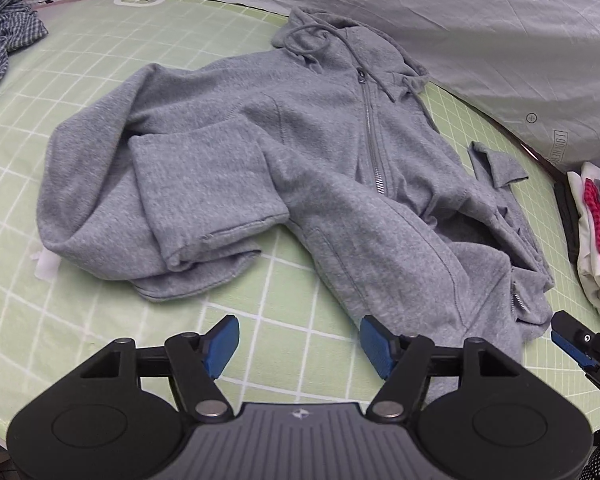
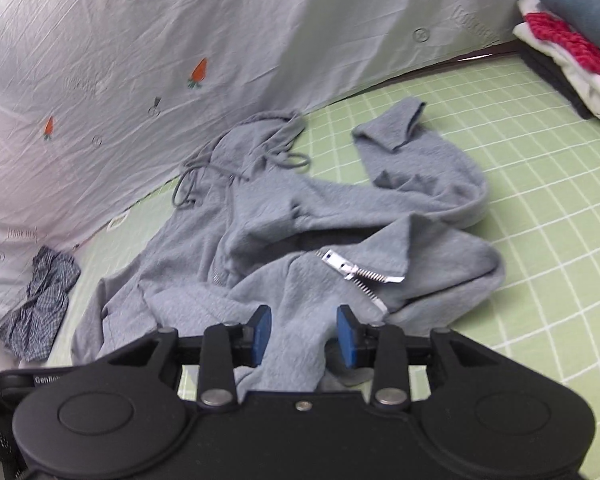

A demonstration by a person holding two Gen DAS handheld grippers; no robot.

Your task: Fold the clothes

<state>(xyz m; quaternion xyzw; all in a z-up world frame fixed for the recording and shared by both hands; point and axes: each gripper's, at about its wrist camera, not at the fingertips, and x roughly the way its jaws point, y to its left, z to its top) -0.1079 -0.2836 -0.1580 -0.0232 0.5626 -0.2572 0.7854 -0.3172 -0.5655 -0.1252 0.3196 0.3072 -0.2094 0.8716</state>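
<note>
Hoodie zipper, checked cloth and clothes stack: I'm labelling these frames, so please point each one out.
zipper (image 1: 370, 140): left wrist view, on the closed teeth mid-chest.
checked cloth (image 2: 40, 308): right wrist view, middle of the crumpled heap.
clothes stack (image 1: 594, 216): left wrist view, on the red layer.

- You are working over a bed covered with a light green sheet (image 1: 80, 92) crossed by a white grid.
- A grey zip hoodie (image 1: 300, 152) lies spread on the sheet, front up, one sleeve folded back across its body and its lower part rumpled.
- Past the hoodie's hood, a pale blanket (image 1: 480, 40) printed with small carrots rests along the far edge of the sheet.
- Well apart from the hoodie, on its folded-sleeve side, a crumpled blue checked garment (image 1: 4, 36) lies beside the blanket.
- On the hoodie's other side, near its loose sleeve, you have a pile of folded clothes (image 2: 572, 44).
- A bit of white (image 1: 46, 266) peeks out from under the hoodie's folded-sleeve side.
</note>
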